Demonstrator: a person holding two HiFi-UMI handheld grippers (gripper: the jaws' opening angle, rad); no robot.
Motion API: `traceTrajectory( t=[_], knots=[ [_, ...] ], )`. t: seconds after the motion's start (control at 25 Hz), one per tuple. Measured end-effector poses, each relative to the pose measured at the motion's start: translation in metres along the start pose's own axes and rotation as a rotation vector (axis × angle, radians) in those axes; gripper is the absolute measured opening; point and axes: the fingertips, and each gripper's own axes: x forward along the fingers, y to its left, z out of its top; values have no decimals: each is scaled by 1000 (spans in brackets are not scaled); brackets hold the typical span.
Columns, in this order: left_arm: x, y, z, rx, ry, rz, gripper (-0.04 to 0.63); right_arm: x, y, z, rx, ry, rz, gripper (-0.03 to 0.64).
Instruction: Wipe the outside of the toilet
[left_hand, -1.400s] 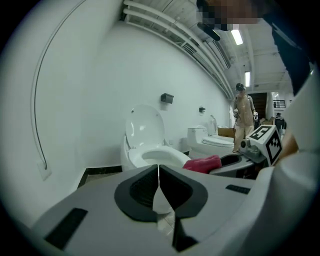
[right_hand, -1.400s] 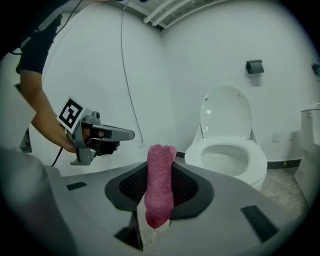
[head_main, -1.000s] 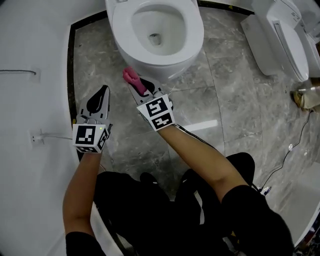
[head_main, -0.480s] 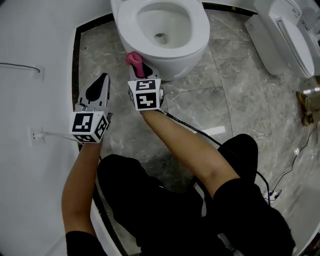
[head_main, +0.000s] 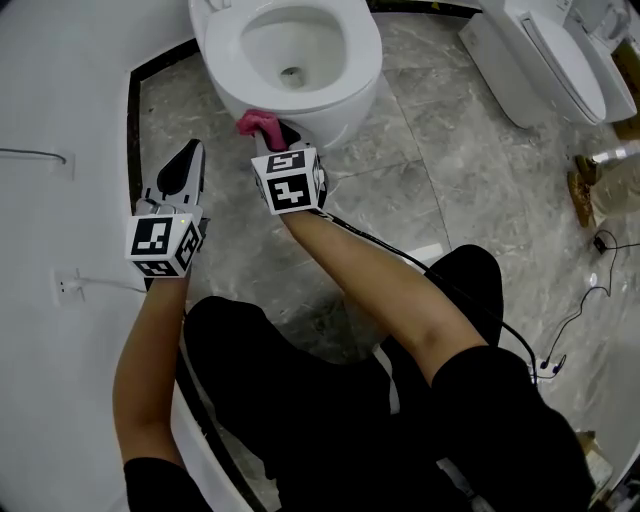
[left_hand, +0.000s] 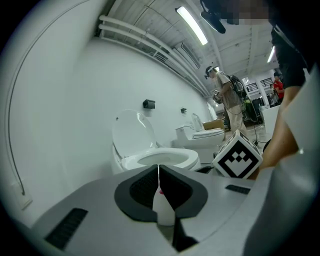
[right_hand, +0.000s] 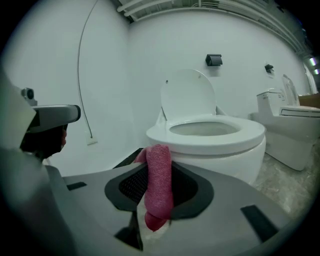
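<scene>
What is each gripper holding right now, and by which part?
The right gripper pinches a rolled pink terry cloth around its middle; one end pokes out past the fingers. The left gripper is shut on nothing.

Grey left hand-held gripper (head_main: 191, 152), grey right hand-held gripper (head_main: 282, 140); black-white marker cubes (head_main: 288, 183); black cable (head_main: 400, 262) along arm; black clothing (head_main: 300, 400).

You're in a bathroom-fixture showroom: an open white ceramic toilet (head_main: 362, 62) and a closed white toilet (head_main: 548, 62) share one grey marble floor (head_main: 430, 170).
</scene>
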Motion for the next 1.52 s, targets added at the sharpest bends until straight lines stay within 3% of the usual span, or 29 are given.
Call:
traceTrajectory(
  t=[0.24,0.44,1.04,1.28,1.52],
  knots=[
    [15,-13,0,9,5,-26,21,-22,-23,0,-122,24,26,133],
    [29,-35,3,22,-2,-71,21,-38,-49,-4,-158,41,19,132],
    [41,-68,15,52,-6,-97,21,-61,-129,-3,-189,77,74,132],
    [42,-72,16,86,-3,-103,21,-60,-174,-3,-126,87,66,130],
    [39,-72,3,67,29,-100,21,-57,-186,-2,-144,82,93,130]
  ],
)
